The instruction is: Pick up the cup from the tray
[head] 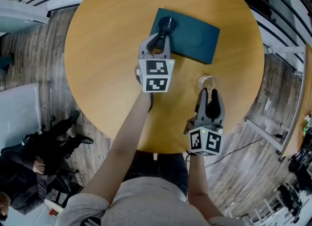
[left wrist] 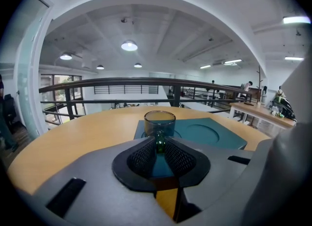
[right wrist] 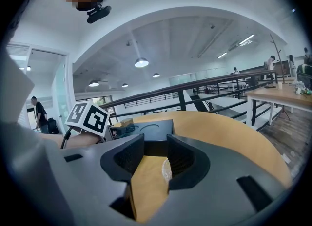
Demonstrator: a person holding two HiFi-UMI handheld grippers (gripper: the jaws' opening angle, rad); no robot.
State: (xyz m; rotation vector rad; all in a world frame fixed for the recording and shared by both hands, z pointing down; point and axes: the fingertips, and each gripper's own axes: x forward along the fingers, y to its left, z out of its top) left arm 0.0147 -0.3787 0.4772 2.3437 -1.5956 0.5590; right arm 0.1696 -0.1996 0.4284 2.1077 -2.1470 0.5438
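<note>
Looking down on a round wooden table [head: 107, 49], with a dark teal tray [head: 195, 40] lying towards its far side. Reaching in from the near side with the left gripper [head: 159, 37] and pinching the green handle of the cup [head: 167, 24], upright on the tray's left end. Over on the right, holding the right gripper [head: 209, 96] above bare wood nearer than the tray, jaws spread and gripping nothing, with a small clear round thing [head: 206, 80] just past the tips.
</note>
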